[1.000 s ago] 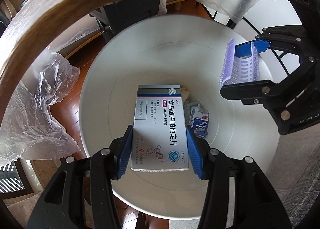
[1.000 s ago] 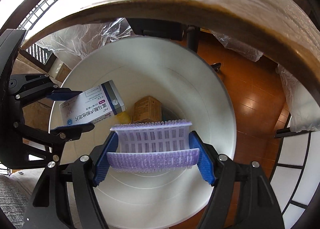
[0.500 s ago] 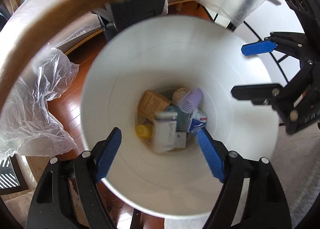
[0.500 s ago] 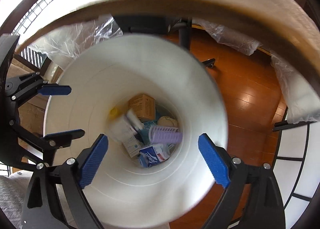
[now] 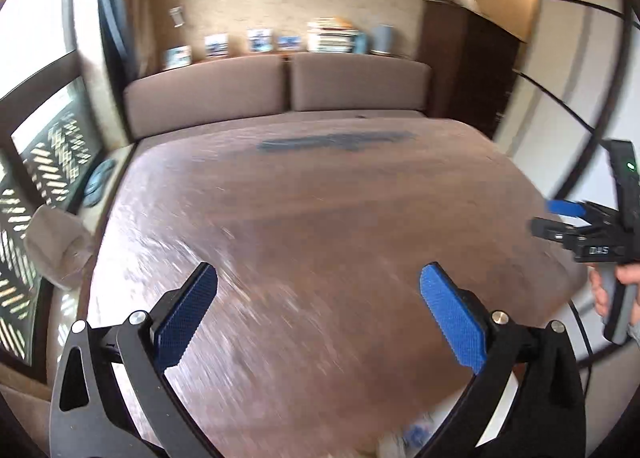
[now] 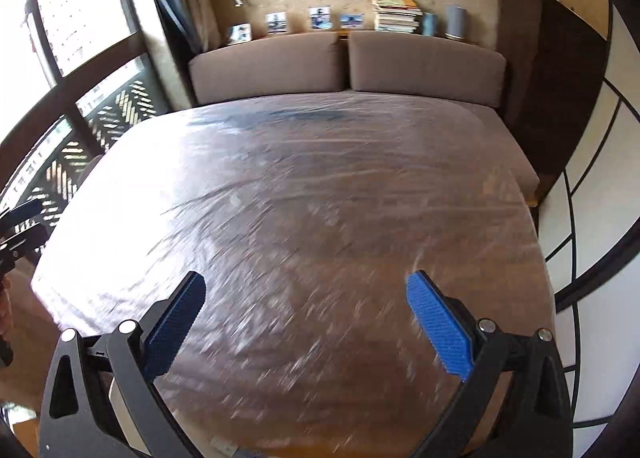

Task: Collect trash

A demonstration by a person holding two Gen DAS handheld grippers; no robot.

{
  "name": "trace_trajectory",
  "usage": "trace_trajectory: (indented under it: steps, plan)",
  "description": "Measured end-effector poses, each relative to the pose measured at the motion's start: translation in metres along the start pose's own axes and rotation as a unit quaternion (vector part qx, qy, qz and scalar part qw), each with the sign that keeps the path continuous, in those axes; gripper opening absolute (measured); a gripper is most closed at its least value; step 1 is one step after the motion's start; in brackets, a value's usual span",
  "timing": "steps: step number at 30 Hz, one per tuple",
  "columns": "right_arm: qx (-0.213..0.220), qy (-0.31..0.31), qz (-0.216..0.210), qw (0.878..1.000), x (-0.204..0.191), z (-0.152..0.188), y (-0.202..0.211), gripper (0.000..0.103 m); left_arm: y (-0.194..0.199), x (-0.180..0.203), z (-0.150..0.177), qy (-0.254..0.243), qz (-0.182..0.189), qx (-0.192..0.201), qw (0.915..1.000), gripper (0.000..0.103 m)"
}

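we see a living room with a beige wall, and ahead of both tongs a wide wooden table (image 5: pixel 320 226) under a shiny plastic sheet. beyond the far edge of the table, straight in front of the tongs, stands a brown sofa (image 6: pixel 348 66) with two back cushions. on the ledge above it we see small photo frames (image 6: pixel 320 17) and a stack of books (image 6: pixel 396 14). a dark cabinet (image 5: pixel 468 70) is to the right of the sofa, and tall windows (image 6: pixel 80 30) are to the left of the tongs.

the left gripper (image 5: pixel 318 290) is above the near part of the table, and its blue pads (image 5: pixel 452 318) stand wide apart with nothing between them. the right gripper (image 6: pixel 306 302) is the same: its jaws are wide and they carry nothing. in the left wrist view we see the right gripper also from the side, at the right edge, with the person's right hand (image 5: pixel 612 290) on its handle.

the table surface is blurred in both views. under the near edge of the table, below the left gripper, we see a white rim and a small piece of blue and white trash (image 5: pixel 416 438), too blurred to name. on the table between the tongs and the sofa we see only a dark smear (image 5: pixel 336 140) near the far edge.
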State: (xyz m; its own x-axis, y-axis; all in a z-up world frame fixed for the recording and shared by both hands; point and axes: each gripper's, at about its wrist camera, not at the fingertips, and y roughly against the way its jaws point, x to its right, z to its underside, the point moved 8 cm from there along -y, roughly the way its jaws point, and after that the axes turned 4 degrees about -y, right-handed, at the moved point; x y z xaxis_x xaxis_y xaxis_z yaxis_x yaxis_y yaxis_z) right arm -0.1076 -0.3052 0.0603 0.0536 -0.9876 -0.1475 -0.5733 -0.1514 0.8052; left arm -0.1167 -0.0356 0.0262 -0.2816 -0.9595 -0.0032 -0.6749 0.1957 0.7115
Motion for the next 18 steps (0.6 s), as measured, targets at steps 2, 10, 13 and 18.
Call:
trace_trajectory:
  steps: [2,10,13,18]
  plan:
    - [-0.001,-0.004,0.037,0.999,0.024,-0.029,-0.033,0.099,-0.038,-0.024,-0.016,0.015,-0.034,-0.009,0.9993,0.102]
    - [-0.016,-0.043,0.086,0.995,0.081,-0.087,-0.110,0.099,-0.135,-0.086,-0.040,0.081,-0.067,-0.060,0.9926,0.102]
    - [-0.028,-0.046,0.093,0.994,0.093,-0.090,-0.126,0.099,-0.154,-0.099,-0.039,0.086,-0.074,-0.074,0.9908,0.102]
    - [-0.020,-0.041,0.100,0.994,0.097,-0.091,-0.134,0.099,-0.161,-0.101,-0.034,0.077,-0.085,-0.086,0.9896,0.102]
